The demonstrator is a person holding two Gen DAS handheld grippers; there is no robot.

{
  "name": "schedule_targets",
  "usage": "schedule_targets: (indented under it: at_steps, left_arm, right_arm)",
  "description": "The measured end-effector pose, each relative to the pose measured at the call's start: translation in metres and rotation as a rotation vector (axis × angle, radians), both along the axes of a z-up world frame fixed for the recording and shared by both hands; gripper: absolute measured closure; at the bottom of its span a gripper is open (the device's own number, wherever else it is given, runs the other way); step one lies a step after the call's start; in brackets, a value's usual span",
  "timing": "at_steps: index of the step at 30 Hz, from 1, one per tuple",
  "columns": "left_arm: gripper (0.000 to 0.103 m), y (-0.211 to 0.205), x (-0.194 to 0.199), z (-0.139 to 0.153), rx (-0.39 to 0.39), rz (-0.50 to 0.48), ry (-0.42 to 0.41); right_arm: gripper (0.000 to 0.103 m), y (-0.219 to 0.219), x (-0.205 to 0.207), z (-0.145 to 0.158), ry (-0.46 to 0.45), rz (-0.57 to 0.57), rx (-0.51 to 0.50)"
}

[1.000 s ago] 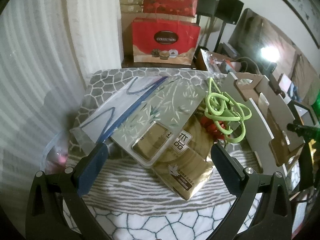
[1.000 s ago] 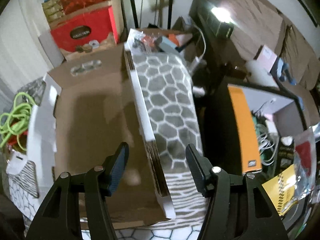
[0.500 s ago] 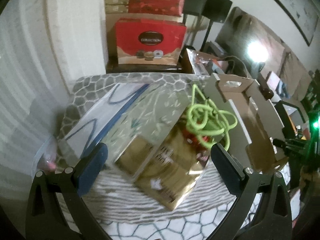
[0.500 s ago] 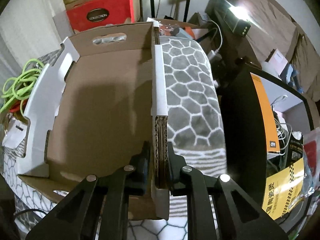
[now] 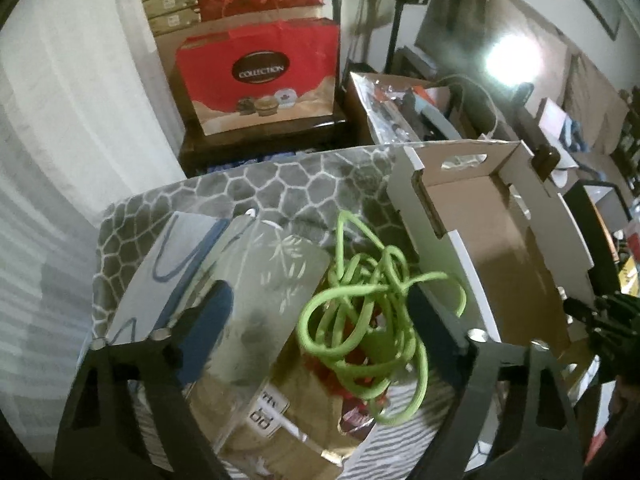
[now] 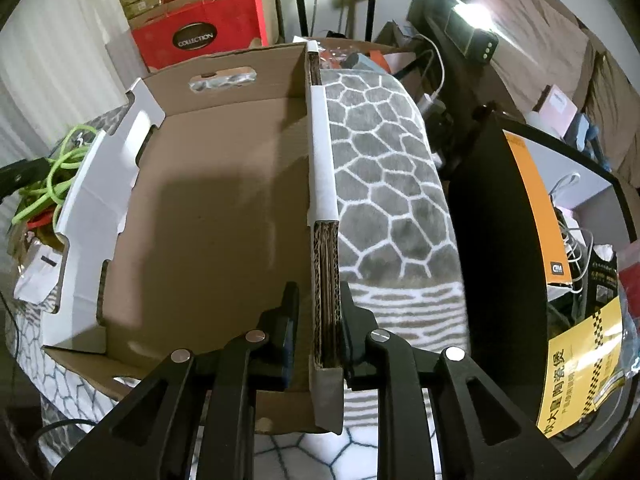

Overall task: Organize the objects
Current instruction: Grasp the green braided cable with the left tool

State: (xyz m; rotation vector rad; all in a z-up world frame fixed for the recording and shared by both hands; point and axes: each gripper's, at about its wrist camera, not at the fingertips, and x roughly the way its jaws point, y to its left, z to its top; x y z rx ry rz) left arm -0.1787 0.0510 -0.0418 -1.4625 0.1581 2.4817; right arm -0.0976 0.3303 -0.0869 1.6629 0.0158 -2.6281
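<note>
An open cardboard box (image 6: pixel 216 216) sits on the grey patterned blanket (image 6: pixel 384 184); it also shows in the left wrist view (image 5: pixel 516 264). My right gripper (image 6: pixel 316 320) is shut on the box's right wall. My left gripper (image 5: pixel 320 312) is open above a tangled green cord (image 5: pixel 360 312), which lies on red and gold packets (image 5: pixel 296 412) beside a bamboo-print flat pack (image 5: pixel 264 304) and a clear bag (image 5: pixel 168 264). The cord also shows at the left of the right wrist view (image 6: pixel 52 176).
Red gift bags (image 5: pixel 260 76) and stacked boxes stand behind the table. A carton of clutter (image 5: pixel 400 108) sits at the back right. A dark unit with orange and yellow packaging (image 6: pixel 536 216) stands to the right of the blanket edge.
My right gripper closed on the box's right wall and holds it. My left gripper moved forward and right, from over the flat packs to over the green cord.
</note>
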Motion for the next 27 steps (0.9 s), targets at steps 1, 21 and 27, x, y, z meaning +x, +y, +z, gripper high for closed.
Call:
schedule_targets:
  at_steps: [1, 21, 27]
  left_arm:
    - [0.026, 0.001, -0.002, -0.001, -0.002, 0.000, -0.008]
    - [0.086, 0.015, 0.001, -0.006, 0.009, -0.058, -0.085]
    - [0.094, 0.004, 0.000, 0.004, 0.124, -0.050, -0.118]
  right_arm:
    - [0.085, 0.000, 0.000, 0.000, 0.001, 0.000, -0.001]
    - [0.079, 0.000, 0.002, 0.000, 0.007, -0.007, -0.033]
    - [0.079, 0.000, 0.002, 0.000, 0.007, -0.007, -0.031]
